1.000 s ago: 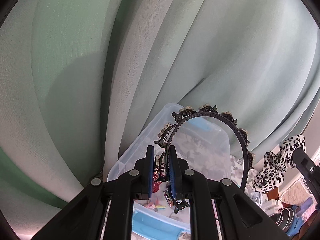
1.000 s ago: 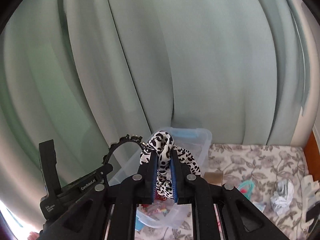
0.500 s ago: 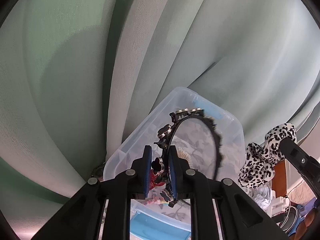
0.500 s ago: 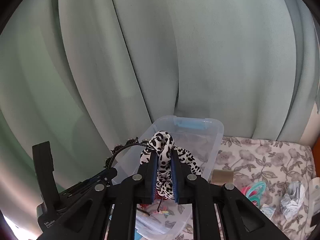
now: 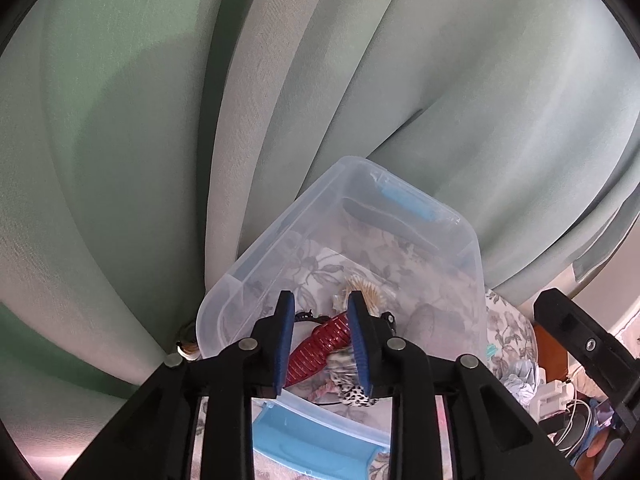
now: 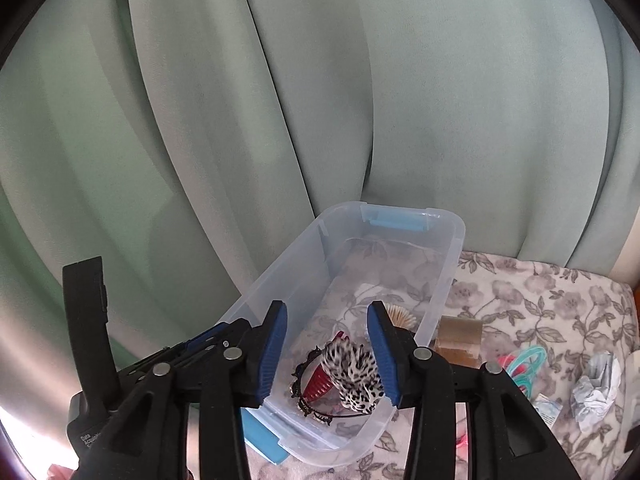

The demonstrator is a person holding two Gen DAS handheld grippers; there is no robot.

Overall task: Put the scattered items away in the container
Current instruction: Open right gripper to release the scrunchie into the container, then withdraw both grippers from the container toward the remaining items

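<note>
A clear plastic container (image 5: 472, 240) with blue latches stands against the curtain. My left gripper (image 5: 322, 340) hangs over its near end, jaws opening, nothing pressed between the pads. Through that gap I see a red hair clip (image 5: 320, 344) lying inside. My right gripper (image 6: 328, 348) is over the same end of the container (image 6: 452, 248), jaws opening wide. The leopard-print scrunchie (image 6: 352, 372) lies loose in the box below them, on a black studded headband (image 6: 316, 404) and the red clip (image 6: 320, 380).
A beige comb-like clip (image 6: 400, 314) lies further back in the box. On the floral cloth (image 6: 540, 300) to the right are a tape roll (image 6: 458, 338), teal and pink hair ties (image 6: 524, 364) and a crumpled wrapper (image 6: 596, 388). Green curtain (image 6: 320, 80) hangs close behind.
Both grippers sank toward the box and opened. The headband left the left gripper and the leopard scrunchie left the right one; both now lie in the container.
</note>
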